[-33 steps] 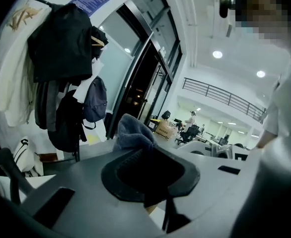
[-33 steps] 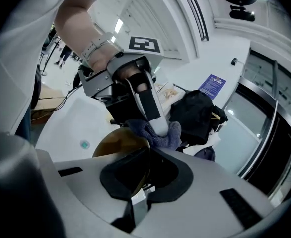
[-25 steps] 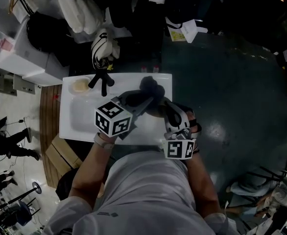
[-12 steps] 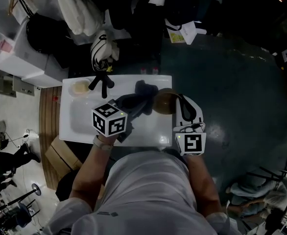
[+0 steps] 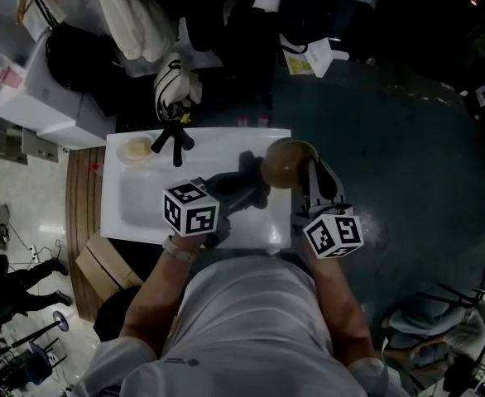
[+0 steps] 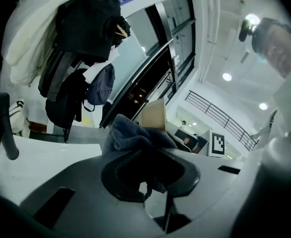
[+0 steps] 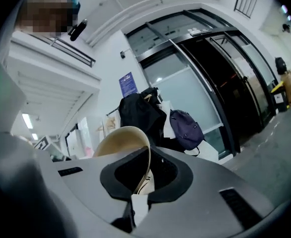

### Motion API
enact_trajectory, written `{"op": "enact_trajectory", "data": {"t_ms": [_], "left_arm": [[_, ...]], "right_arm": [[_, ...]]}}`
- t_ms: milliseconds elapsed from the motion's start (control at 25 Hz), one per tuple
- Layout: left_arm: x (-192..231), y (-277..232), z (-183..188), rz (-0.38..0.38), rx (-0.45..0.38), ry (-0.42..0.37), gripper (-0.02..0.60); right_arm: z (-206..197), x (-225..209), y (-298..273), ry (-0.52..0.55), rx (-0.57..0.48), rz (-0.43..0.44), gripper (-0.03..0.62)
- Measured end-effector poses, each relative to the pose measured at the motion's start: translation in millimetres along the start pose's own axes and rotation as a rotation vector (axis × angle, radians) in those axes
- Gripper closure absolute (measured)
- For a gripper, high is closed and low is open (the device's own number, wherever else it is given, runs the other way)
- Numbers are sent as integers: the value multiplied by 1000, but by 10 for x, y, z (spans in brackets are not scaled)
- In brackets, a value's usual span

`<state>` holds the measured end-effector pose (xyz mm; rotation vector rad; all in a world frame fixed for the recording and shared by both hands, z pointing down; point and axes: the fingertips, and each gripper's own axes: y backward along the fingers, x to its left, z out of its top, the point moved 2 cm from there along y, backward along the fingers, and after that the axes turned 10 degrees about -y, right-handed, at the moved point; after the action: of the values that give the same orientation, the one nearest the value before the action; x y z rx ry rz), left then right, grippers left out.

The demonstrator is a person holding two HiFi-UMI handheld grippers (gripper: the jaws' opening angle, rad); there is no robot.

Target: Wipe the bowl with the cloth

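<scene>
A: In the head view, where is the bowl [image 5: 285, 162]?

B: Over the far right part of the white table [image 5: 143, 209], just ahead of the right gripper [image 5: 313, 176]. From above it is only a tan round shape, and the grip on it doesn't show there.

A: And in the right gripper view?

B: That shows it. The jaws are clamped on the bowl's rim, and the thin wall stands edge-on between them, curving up and to the left.

A: The cloth [image 5: 252, 172]?

B: Dark and bunched, just left of the bowl. Touching or just apart — the head view can't tell me.

A: What holds it?

B: The left gripper [image 5: 242, 190]. Its own view has the jaws closed on the cloth, with folds bulging up above them.

A: Anything else on the table?

B: A black tripod [image 5: 172, 139] and a small round dish [image 5: 135, 147] at the far left, well apart from both grippers. The head view takes in both — the left gripper view catches only one dark leg at its edge.
</scene>
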<state>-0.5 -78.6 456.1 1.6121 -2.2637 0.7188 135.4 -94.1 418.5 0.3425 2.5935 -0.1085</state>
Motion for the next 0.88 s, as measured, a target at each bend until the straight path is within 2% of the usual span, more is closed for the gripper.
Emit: {"op": "enact_trajectory", "data": {"t_ms": [240,440,560,720,880], "left_arm": [[-139,-112,-96,-48,34,2,526],[-261,-209,-111,-95,31,12,526],[-321,-252,-109,-120,23,9,526],[-335,-266,-123,-121,16,0,526],[-358,-260,-125,-121,4,-6,526]], "right_arm": [[-25,125,-21,-125,-17,76,562],[-69,354,-56,-171,-3,188,562],[-107,489,-59,-157,24,238,562],[-150,539,-49,-132,48,254,562],[-166,438,-23,-164,47,222,562]]}}
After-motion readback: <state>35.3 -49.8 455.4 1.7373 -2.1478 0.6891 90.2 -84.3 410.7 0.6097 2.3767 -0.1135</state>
